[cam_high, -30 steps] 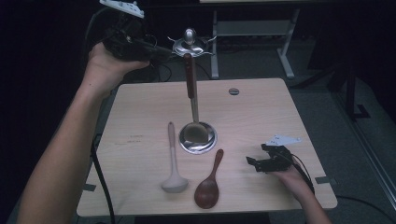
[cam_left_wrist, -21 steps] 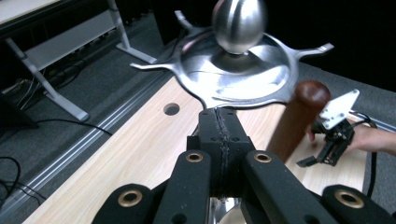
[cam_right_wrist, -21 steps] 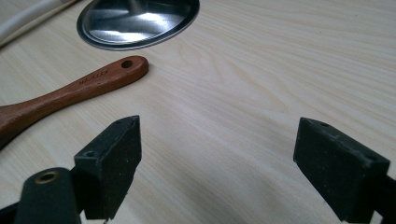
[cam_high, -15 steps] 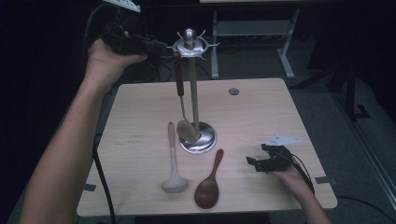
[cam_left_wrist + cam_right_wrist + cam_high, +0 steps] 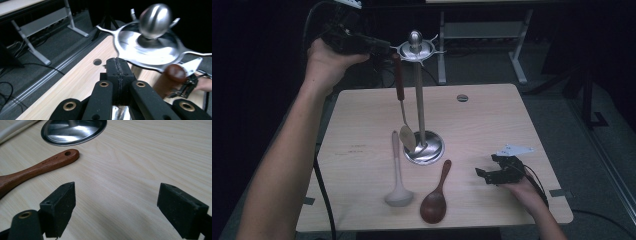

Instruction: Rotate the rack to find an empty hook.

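Observation:
A steel utensil stand (image 5: 418, 90) rises from a round base (image 5: 432, 150) at the table's middle. A spoon with a dark brown handle (image 5: 399, 80) and a metal bowl hangs upright just left of the pole, its top under one arm of the stand's crown (image 5: 147, 47). My left gripper (image 5: 382, 48) is held high beside that crown with its jaws pressed together (image 5: 117, 68) and nothing visible between them. The handle's rounded end (image 5: 175, 73) sits just to their right. My right gripper (image 5: 492, 172) rests open on the table at the front right (image 5: 116, 202).
A pale ladle (image 5: 397, 175) and a brown wooden spoon (image 5: 437, 195) lie side by side in front of the base. The wooden spoon's handle (image 5: 45, 163) points toward my right gripper. A round cable hole (image 5: 462, 98) sits at the table's far edge. Dark floor and a metal frame lie beyond.
The hanging spoon has shifted from in front of the pole to its left side, with its bowl swinging left. My left hand moved slightly. The right gripper stayed put.

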The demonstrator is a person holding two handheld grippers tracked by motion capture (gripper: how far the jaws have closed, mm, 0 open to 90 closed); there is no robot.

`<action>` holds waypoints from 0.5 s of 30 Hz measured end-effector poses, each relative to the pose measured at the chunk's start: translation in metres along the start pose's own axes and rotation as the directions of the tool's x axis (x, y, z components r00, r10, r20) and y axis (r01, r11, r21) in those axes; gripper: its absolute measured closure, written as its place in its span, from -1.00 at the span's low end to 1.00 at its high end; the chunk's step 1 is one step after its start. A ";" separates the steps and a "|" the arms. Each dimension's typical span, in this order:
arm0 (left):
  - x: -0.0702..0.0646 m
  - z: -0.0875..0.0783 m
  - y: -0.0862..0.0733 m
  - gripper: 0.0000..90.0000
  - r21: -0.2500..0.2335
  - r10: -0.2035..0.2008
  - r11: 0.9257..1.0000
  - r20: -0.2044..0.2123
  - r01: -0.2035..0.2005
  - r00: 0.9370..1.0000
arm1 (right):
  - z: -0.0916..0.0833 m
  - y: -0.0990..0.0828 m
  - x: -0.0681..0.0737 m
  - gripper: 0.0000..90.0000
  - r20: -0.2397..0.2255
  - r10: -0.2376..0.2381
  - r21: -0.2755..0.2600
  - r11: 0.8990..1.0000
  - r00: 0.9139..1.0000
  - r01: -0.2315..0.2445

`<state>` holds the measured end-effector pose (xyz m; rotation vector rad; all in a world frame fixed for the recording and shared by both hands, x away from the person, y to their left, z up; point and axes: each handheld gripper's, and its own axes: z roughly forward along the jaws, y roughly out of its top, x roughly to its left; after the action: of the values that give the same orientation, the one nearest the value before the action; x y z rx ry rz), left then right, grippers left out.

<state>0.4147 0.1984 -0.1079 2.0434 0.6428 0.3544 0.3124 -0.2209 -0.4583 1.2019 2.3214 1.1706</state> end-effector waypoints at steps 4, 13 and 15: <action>-0.012 -0.008 -0.003 0.99 -0.004 0.009 1.000 0.019 -0.008 1.000 | 0.000 0.000 0.000 -0.66 0.000 0.000 0.001 1.000 1.000 0.000; -0.041 -0.016 -0.004 0.99 -0.039 0.043 0.999 0.134 -0.038 0.990 | 0.003 0.000 0.003 -0.66 -0.003 0.000 0.015 1.000 1.000 0.000; -0.047 -0.011 -0.003 1.00 -0.034 0.055 0.998 0.142 -0.050 0.988 | 0.004 0.000 0.003 -0.66 -0.003 0.000 0.019 1.000 1.000 0.000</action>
<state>0.3697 0.1803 -0.1048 2.0385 0.4936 0.2437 0.3126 -0.2163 -0.4600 1.2076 2.3404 1.1535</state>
